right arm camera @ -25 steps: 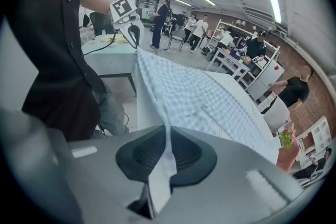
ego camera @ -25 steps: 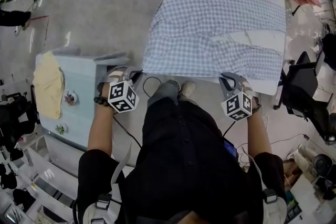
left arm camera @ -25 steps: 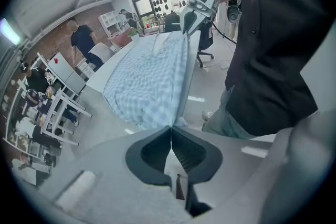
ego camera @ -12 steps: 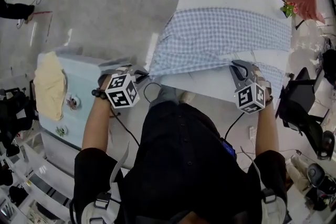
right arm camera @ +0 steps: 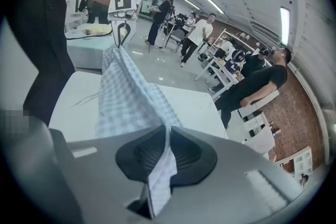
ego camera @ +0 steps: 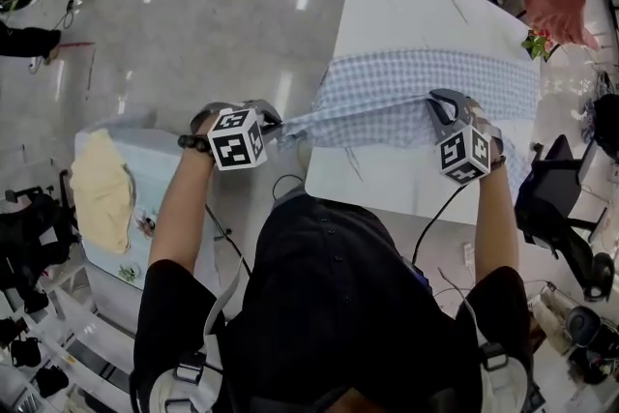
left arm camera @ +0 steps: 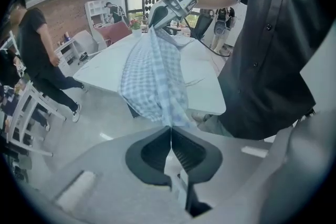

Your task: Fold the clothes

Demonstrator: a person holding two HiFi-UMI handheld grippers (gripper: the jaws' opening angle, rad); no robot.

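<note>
Head view: left gripper [ego camera: 274, 120], right gripper [ego camera: 439, 101] jaws clamp shirt [ego camera: 416, 77].

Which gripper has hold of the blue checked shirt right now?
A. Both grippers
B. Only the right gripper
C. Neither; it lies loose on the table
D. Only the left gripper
A: the left gripper and the right gripper each have their jaws shut on the fabric of the checked shirt, which spans between them over the white table.
</note>
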